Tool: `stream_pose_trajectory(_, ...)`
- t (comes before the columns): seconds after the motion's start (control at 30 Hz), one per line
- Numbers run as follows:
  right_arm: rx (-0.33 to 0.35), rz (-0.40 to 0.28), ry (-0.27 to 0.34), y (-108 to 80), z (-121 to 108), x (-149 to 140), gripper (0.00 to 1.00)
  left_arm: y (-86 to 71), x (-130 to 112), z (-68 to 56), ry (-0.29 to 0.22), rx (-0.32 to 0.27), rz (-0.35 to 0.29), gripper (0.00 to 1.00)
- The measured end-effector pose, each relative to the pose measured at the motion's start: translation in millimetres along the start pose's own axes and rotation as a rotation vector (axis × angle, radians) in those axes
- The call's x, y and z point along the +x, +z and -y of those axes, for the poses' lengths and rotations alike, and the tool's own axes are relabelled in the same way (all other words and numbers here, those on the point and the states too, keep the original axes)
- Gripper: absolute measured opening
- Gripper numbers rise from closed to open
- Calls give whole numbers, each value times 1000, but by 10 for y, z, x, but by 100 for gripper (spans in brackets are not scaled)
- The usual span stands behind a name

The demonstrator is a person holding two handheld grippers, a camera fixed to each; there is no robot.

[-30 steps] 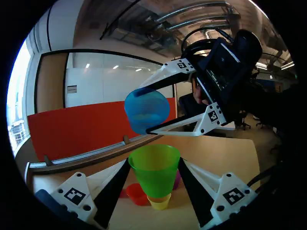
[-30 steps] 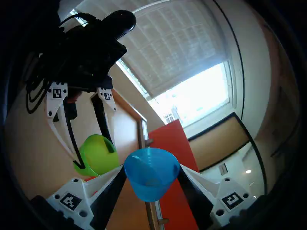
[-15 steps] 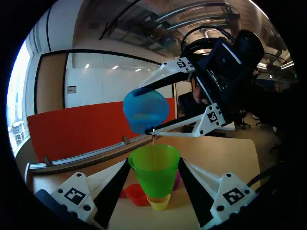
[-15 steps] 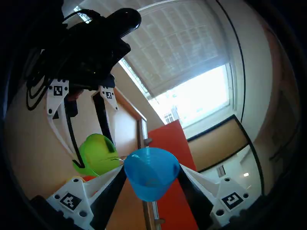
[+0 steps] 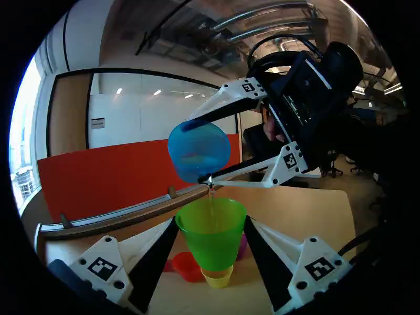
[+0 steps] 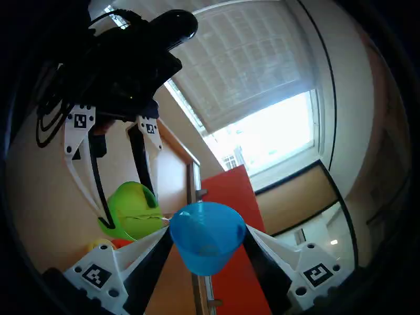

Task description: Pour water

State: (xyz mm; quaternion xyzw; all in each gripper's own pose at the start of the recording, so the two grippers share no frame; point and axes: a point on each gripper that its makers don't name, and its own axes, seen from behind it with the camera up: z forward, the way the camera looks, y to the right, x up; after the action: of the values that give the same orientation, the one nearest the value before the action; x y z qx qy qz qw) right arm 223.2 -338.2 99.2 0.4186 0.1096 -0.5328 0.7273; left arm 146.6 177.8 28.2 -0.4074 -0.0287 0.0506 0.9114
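Note:
In the left gripper view my left gripper (image 5: 211, 239) is shut on an upright green cup (image 5: 211, 232). Above it, my right gripper (image 5: 202, 152) holds a blue cup (image 5: 198, 150) tipped over, and a thin stream of water (image 5: 211, 199) falls from its rim into the green cup. In the right gripper view the right gripper (image 6: 207, 239) is shut on the blue cup (image 6: 206, 236), with the green cup (image 6: 130, 211) and the left gripper (image 6: 118, 205) just beyond its rim to the left.
A wooden table (image 5: 294, 210) lies below, bordered by a red partition (image 5: 105, 173). On it under the green cup stand a red cup (image 5: 186, 265), a yellow cup (image 5: 218, 275) and a purple cup (image 5: 242, 245). A bright window (image 6: 262, 136) is behind.
The blue cup has tipped further and water now runs from its rim into the green cup; a second ago no stream showed. The green cup has stayed in place.

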Motion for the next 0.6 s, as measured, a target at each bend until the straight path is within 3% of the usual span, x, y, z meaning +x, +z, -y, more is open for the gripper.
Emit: stream_pose_trajectory(0.6,-8,2,-23,-8,-39,18,91,-13,22,-4,2,-1,-2,88)
